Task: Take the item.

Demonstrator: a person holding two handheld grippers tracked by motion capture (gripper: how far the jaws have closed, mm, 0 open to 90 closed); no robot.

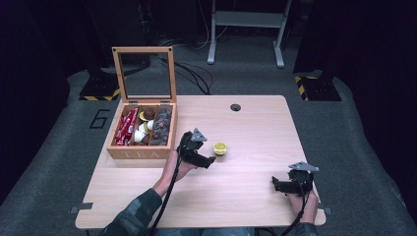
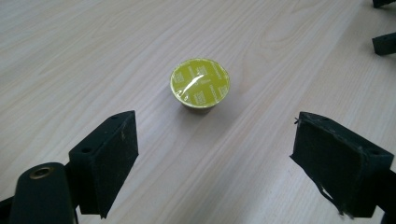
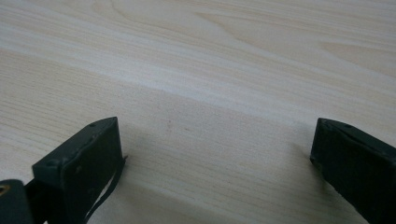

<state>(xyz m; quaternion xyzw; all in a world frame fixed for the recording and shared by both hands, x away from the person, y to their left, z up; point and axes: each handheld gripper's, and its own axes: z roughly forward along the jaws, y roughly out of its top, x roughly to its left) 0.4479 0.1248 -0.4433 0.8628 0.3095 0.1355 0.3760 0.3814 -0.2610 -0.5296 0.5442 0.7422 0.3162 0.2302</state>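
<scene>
A yellow-green coffee capsule (image 1: pixel 220 148) with a foil lid stands alone on the wooden table (image 1: pixel 255 123). My left gripper (image 1: pixel 210 160) is open just left of it and points at it. In the left gripper view the capsule (image 2: pixel 200 83) lies a short way beyond the gap between the two wide-apart jaws, untouched. My right gripper (image 1: pixel 276 185) rests low at the table's front right, open, with bare wood between its jaws (image 3: pixel 212 154).
An open wooden tea box (image 1: pixel 142 132) with a glass lid raised stands at the table's left, holding red sachets and several capsules. A round cable hole (image 1: pixel 235 107) sits near the far edge. The other gripper's jaw tips (image 2: pixel 384 42) show at the top right of the left gripper view.
</scene>
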